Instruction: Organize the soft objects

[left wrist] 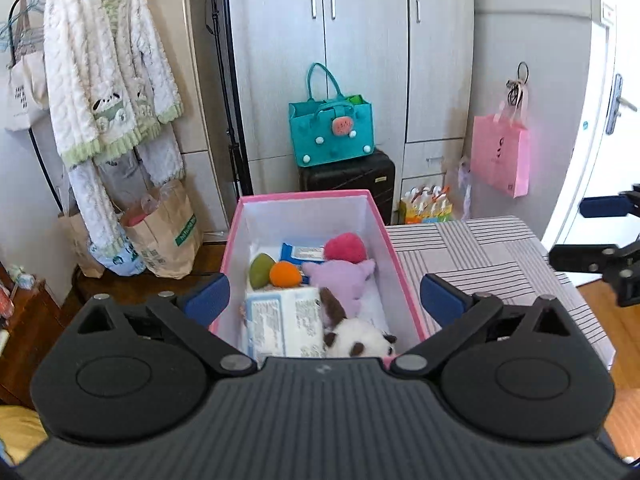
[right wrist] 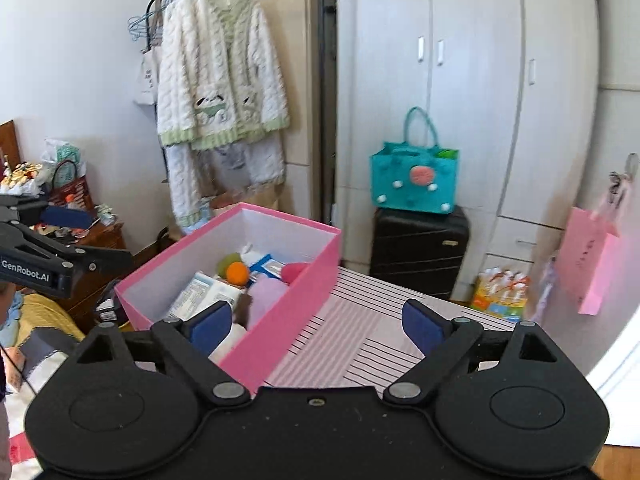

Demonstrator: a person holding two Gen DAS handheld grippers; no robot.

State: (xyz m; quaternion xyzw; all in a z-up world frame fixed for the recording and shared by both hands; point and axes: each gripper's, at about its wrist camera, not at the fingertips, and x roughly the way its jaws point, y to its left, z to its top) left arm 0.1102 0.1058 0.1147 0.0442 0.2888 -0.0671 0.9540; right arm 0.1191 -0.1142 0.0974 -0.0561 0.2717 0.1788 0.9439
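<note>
Both tongs were spread wide and held nothing. Left gripper [left wrist: 325, 296] hung over the near end of the pink box [left wrist: 394, 256]; right gripper [right wrist: 318, 326] sat beside it, over the striped table [right wrist: 372, 332]. Box was ahead of both and held the soft stuff: panda plush [left wrist: 360, 340], purple plush [left wrist: 340, 276], pink ball [left wrist: 345, 247], orange ball [left wrist: 285, 274], green piece [left wrist: 261, 265], plus wipes packs [left wrist: 282, 326]. Table beside the box looked bare, so I judged the sorting about finished.
</note>
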